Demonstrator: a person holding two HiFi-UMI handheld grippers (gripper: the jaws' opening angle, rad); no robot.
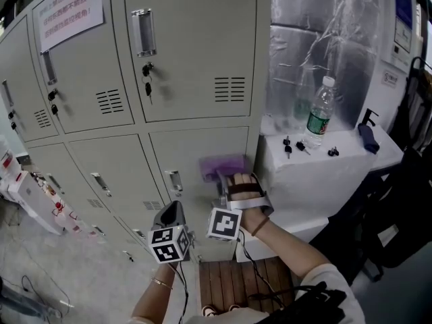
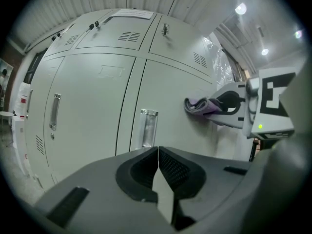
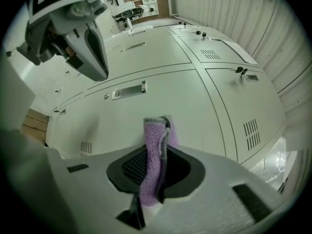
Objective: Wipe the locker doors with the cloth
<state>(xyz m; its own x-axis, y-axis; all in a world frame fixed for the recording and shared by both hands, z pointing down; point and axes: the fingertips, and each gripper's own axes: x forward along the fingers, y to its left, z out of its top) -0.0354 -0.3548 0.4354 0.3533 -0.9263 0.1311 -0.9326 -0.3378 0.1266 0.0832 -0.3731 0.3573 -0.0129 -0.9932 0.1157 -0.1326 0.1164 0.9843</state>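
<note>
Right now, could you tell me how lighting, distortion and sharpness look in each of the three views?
Head view: dim, even light, with glare on the plastic sheet. Left gripper view: strong fisheye bends the locker doors, dark corners, ceiling lights flare. Right gripper view: same curving; the cloth looks fairly sharp.

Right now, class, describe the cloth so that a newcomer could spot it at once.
Find the grey lockers, then the rightmost door of the middle visible row, beside the white counter. Held against it, clamped in the right gripper, is the cloth: the only purple, fuzzy thing there.
</note>
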